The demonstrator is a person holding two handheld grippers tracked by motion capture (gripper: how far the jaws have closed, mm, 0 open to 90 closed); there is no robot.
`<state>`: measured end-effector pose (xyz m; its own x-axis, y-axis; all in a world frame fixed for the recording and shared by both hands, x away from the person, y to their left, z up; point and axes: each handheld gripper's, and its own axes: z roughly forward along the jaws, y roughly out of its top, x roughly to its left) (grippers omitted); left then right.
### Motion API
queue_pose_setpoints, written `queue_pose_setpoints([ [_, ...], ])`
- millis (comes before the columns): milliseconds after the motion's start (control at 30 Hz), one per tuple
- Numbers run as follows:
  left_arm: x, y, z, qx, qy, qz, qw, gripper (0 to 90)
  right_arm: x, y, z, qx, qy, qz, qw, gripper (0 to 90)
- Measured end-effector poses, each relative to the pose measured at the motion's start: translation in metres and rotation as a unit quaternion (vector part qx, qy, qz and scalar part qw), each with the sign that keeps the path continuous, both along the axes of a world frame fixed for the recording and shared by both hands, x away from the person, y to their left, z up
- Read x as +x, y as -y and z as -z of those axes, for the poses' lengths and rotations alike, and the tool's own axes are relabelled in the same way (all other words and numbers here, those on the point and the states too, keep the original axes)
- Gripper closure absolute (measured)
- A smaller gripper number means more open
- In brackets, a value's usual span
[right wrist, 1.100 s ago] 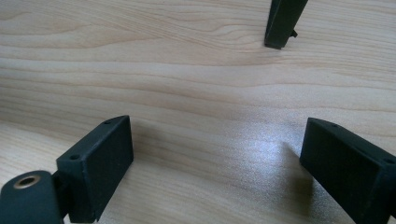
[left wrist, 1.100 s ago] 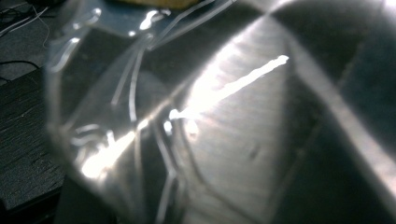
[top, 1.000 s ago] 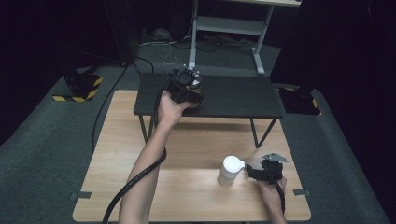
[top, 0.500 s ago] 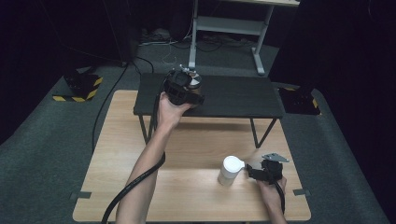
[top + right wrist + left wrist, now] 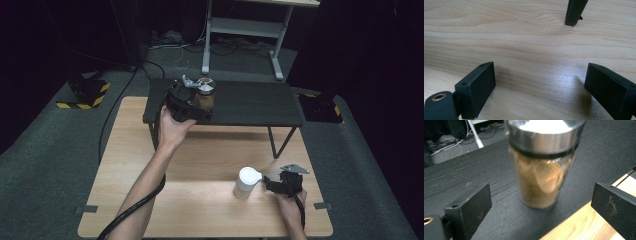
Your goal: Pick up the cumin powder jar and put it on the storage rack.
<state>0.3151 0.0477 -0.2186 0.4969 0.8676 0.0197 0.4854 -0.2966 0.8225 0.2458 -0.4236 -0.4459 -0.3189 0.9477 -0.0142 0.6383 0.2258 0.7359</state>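
A glass jar (image 5: 540, 172) of brown powder with a metal lid stands upright on a low black shelf (image 5: 250, 102) at the far side of the wooden table (image 5: 200, 150). My left gripper (image 5: 199, 107) is open just in front of the jar (image 5: 205, 95). Its jaws stand wide on either side, apart from the glass; in its own view the left gripper (image 5: 541, 195) frames the jar. My right gripper (image 5: 268, 181) rests open on the table at the near right, beside a white cylinder (image 5: 246, 181). In its own view the right gripper (image 5: 539, 75) holds nothing.
The black shelf stands on thin legs (image 5: 574, 12) over the table's far half. A thick cable (image 5: 132, 207) trails from the left arm. Grey carpet surrounds the table; a white metal stand (image 5: 240, 30) is behind, and yellow-black striped blocks (image 5: 85, 95) lie at the left.
My left gripper has drawn back slightly toward the near left, so the jar now shows beyond it. The right gripper and the white cylinder have not moved.
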Motion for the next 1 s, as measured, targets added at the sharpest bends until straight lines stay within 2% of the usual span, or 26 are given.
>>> queue_pose_setpoints([
  [67,-0.008,-0.004,0.004,-0.001,0.005,0.0,1.0,3.2,0.0,0.0,0.0,0.0,0.0,0.0,1.0,9.2],
  [200,-0.028,-0.008,0.013,0.013,0.022,0.0,0.9997,3.2,0.0,0.0,0.0,0.0,0.0,0.0,1.0,9.2],
  [333,-0.045,-0.018,0.027,-0.004,0.022,0.003,0.9997,3.3,0.0,0.0,0.0,0.0,0.0,0.0,1.0,9.2],
  [433,-0.056,-0.022,0.041,0.0,0.024,0.003,0.9997,3.4,0.0,0.0,0.0,0.0,0.0,0.0,1.0,9.2],
  [467,-0.056,-0.022,0.041,0.0,0.024,0.003,0.9997,3.5,0.0,0.0,0.0,0.0,0.0,0.0,1.0,9.2],
  [533,-0.063,-0.025,0.055,0.003,0.019,0.003,0.9998,3.5,0.0,0.0,0.0,0.0,0.0,0.0,1.0,9.2],
  [567,-0.063,-0.025,0.055,0.003,0.019,0.003,0.9998,3.6,0.0,0.0,0.0,0.0,0.0,0.0,1.0,9.2],
  [633,-0.067,-0.028,0.069,-0.001,0.01,0.002,0.9999,3.6,0.0,0.0,0.0,0.0,0.0,0.0,1.0,9.2],
  [700,-0.068,-0.03,0.074,-0.004,0.007,0.003,1.0,3.6,0.0,0.0,0.0,0.0,0.0,0.0,1.0,9.2],
  [800,-0.072,-0.032,0.094,-0.004,-0.001,0.001,1.0,3.6,0.0,0.0,0.0,0.0,0.0,0.0,1.0,9.2],
  [833,-0.072,-0.032,0.094,-0.004,-0.001,0.001,1.0,3.6,0.0,0.0,0.0,0.0,0.0,0.0,1.0,9.2],
  [867,-0.075,-0.032,0.107,-0.002,-0.003,0.0,1.0,3.6,0.0,0.0,0.0,0.0,0.0,0.0,1.0,9.2],
  [1000,-0.076,-0.03,0.134,-0.01,-0.018,-0.006,0.9998,3.6,0.0,0.0,0.0,0.0,0.0,0.0,1.0,9.1],
])
